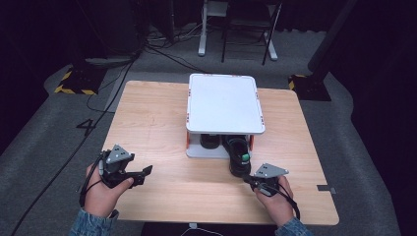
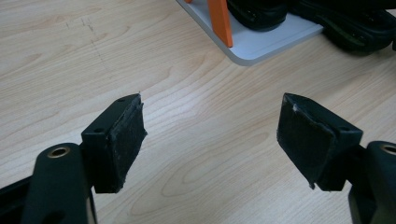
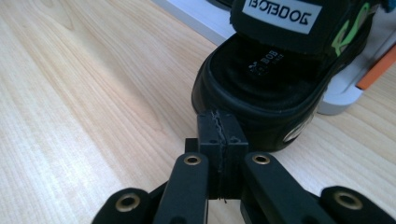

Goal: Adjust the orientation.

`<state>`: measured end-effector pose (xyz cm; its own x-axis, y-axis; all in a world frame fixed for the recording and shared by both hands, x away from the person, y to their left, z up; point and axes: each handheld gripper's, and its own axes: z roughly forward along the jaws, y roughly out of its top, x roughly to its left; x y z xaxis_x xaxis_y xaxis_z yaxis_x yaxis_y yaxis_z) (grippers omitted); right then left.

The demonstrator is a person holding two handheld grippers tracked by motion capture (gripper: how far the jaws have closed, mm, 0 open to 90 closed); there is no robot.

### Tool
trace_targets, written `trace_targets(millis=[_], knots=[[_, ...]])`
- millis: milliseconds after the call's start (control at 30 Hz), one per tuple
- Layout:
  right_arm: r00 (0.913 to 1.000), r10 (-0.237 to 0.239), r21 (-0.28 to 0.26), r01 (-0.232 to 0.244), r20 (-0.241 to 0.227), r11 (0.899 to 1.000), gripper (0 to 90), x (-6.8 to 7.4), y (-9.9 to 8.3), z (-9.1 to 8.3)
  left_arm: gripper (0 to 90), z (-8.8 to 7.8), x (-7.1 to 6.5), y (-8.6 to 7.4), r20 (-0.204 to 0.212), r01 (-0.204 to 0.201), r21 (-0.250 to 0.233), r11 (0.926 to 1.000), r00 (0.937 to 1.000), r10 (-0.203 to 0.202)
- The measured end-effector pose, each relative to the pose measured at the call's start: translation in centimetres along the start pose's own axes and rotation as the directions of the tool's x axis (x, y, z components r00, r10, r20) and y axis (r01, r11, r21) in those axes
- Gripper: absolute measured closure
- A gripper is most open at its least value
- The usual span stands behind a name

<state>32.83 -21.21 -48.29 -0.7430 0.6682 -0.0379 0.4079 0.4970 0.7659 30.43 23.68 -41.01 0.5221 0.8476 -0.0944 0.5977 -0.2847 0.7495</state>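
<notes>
- The right gripper (image 3: pixel 219 128) is clenched: in the right gripper view its two black pads meet face to face with nothing between them.
- Its closed tip sits right at the heel of a black sandal (image 3: pixel 275 84), at or just short of the heel rim; I cannot tell whether it actually touches.
- The sandal has a white label with dark lettering on its strap and a green stripe along one side.
- In the high view the sandal (image 1: pixel 239 158) lies half out of the lower level of a small white shelf (image 1: pixel 223 103), heel toward the person and resting on the table, toe end still under the shelf's top board.
- A second black shoe (image 1: pixel 210 141) stands beside it on the shelf's lower board, deeper inside and to the left in the high view.
- The shelf has a flat white top, orange posts at its corners and a grey base board, and stands in the middle of the wooden table (image 1: pixel 157 123), toward the far edge.
- The right gripper (image 1: pixel 250 180) is held in the person's right hand near the front edge of the table, pointing at the sandal's heel.
- The left gripper (image 2: pixel 210 135) is released: its jaws stand wide apart over bare wood, holding nothing.
- In the high view the left gripper (image 1: pixel 142 173) rests in the left hand at the table's front left, well apart from the shelf and both shoes.
- Both forearms wear blue denim sleeves (image 1: pixel 93 223).
</notes>
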Motion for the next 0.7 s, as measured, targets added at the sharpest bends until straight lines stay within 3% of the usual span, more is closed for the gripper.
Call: trace_targets(millis=[167,233,267,600,700], knots=[[0.9992,-0.029,-0.017,0.028,-0.027,0.999,90.0,0.1,0.7,0.7,23.9,0.1,0.0,-0.1,0.001,0.002,0.002,1.0000,1.0000,-0.002],[0.9971,-0.066,-0.021,0.067,0.037,0.998,90.0,0.0,1.0,0.9,23.9,0.1,0.0,-0.1,0.003,-0.001,0.001,1.0000,1.0000,0.001],[0.9966,-0.062,-0.028,0.064,0.053,0.998,90.0,-0.5,1.2,1.1,23.9,0.1,0.0,-0.1,0.001,0.000,0.000,1.0000,1.0000,0.000],[0.9996,-0.024,-0.076,0.025,0.018,0.997,89.7,-3.1,2.9,4.3,23.9,0.4,0.2,-0.3,-0.001,0.013,0.014,0.9998,0.9999,-0.013],[0.9990,-0.030,-0.074,0.032,0.035,0.997,89.4,-3.6,3.5,4.9,23.9,0.4,0.3,-0.4,-0.003,0.013,0.012,0.9998,0.9999,-0.013]])
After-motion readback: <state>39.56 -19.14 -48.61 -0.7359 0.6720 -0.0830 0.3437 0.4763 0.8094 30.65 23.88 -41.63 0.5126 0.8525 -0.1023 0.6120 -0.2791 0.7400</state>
